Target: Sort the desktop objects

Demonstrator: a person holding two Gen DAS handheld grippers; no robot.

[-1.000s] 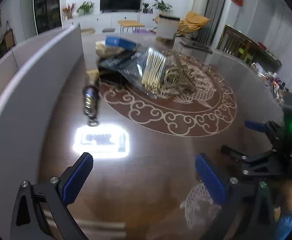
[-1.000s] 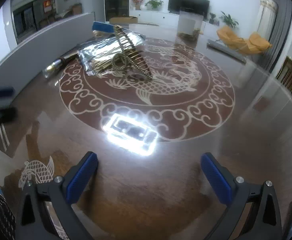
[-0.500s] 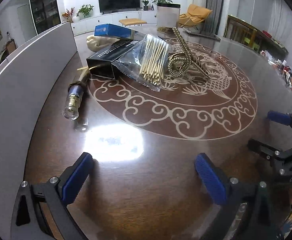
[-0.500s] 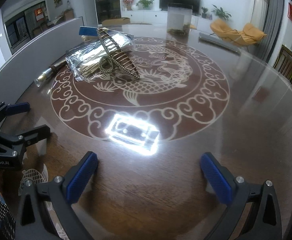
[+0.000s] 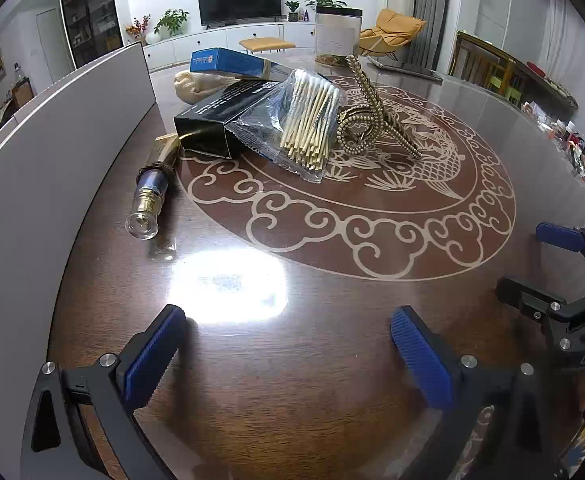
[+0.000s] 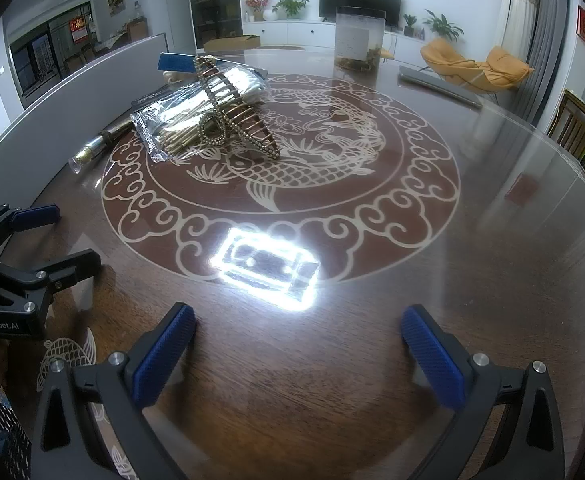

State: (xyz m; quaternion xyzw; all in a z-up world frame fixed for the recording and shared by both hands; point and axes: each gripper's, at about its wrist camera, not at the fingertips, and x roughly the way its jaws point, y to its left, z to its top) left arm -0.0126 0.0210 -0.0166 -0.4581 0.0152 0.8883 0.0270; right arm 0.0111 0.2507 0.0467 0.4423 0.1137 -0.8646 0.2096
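Sorting not yet begun. Left hand-held gripper [image 5: 282,350] and right hand-held gripper [image 6: 298,350] both spread wide, empty, low over bare worktop [image 5: 332,360]. Pile well ahead: swabs [image 5: 308,120], clip [image 5: 366,120], box [image 5: 220,120], torch [image 5: 148,204]. Next, probably: reach forward, pick 1 item.
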